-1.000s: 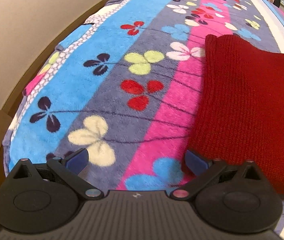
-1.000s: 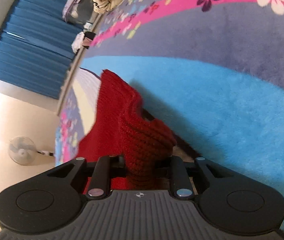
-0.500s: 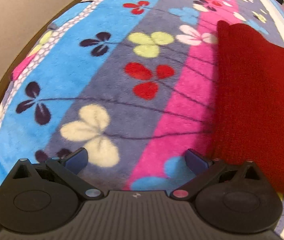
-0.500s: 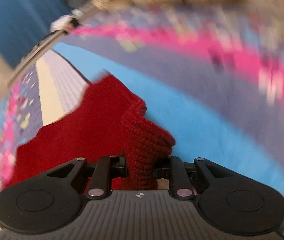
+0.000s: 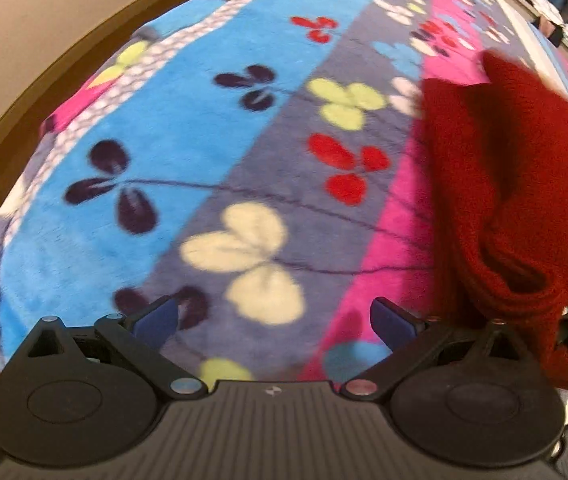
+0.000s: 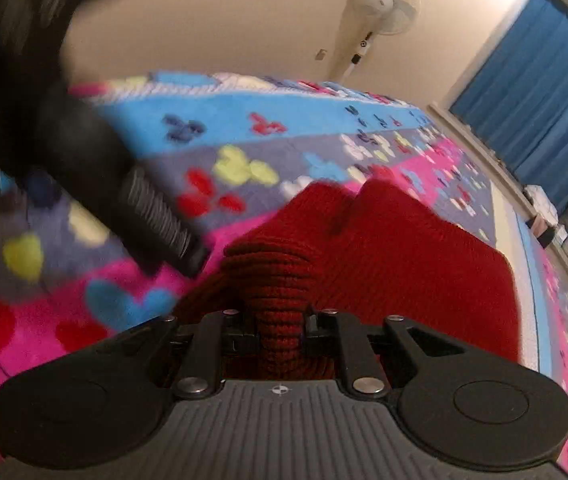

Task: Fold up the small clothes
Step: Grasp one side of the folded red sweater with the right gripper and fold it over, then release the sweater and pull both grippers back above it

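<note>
We're over the bed, and the flowered fleece blanket (image 5: 211,152) fills the left wrist view, blue, grey and pink stripes running up toward twelve o'clock. Our left gripper (image 5: 273,318) hangs with its jaws spread wide, nothing between the blue pads (image 5: 155,318), only blanket beneath them.

The red knitted garment (image 5: 504,184) lies on the pink stripe at about three o'clock in that view, just beside the left gripper's right-hand finger. Part of it is lifted off the blanket and folded over itself, and a rolled edge droops down at four o'clock toward black gripper parts at the frame's edge.

On the right wrist view, our right gripper (image 6: 279,334) is pinching a thick ribbed bunch of that red knit (image 6: 384,252), and its jaws are closing on it, fabric packed tight between them. The rest of the garment spreads away toward one o'clock across the blanket.

At ten o'clock in this view a blurred black shape, the other gripper (image 6: 83,152), points down at the blanket just beside the red knit. Up at one o'clock a standing fan (image 6: 380,4) is against the wall, with blue curtains (image 6: 536,92) at two o'clock.
</note>
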Action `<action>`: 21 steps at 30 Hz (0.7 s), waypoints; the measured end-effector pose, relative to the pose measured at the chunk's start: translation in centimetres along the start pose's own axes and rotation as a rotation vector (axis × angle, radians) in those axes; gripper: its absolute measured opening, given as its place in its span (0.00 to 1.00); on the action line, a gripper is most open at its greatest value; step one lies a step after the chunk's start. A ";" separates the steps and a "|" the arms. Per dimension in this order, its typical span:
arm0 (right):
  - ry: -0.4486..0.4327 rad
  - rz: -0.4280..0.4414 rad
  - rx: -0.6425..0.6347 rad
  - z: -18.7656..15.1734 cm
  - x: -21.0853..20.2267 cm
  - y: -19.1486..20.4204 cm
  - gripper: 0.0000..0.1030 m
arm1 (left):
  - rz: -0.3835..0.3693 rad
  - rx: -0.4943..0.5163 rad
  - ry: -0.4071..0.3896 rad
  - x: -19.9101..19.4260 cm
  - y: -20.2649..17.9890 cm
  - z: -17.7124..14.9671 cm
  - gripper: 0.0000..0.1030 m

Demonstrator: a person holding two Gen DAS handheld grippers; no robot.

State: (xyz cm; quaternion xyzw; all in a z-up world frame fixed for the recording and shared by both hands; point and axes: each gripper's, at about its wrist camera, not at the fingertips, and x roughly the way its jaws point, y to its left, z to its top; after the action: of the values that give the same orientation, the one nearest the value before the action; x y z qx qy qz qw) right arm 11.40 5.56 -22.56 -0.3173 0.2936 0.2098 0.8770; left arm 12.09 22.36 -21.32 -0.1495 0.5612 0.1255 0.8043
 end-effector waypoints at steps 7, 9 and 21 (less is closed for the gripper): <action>-0.025 0.014 0.093 0.9 -1.5 -1.3 0.17 | -0.026 0.000 0.006 -0.2 0.3 0.1 0.99; -0.014 0.056 0.127 1.2 -1.4 -1.7 0.32 | -0.030 -0.009 0.006 -0.3 0.5 0.1 0.99; -0.063 0.263 0.651 -2.8 -10.2 -12.1 0.57 | -0.110 0.096 -0.113 -5.8 -4.9 1.2 0.99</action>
State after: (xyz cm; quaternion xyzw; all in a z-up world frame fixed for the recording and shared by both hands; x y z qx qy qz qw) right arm 9.47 -6.79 -12.44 0.0263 0.3563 0.2260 0.9062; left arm 12.94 18.10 -14.98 -0.1338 0.5112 0.0625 0.8467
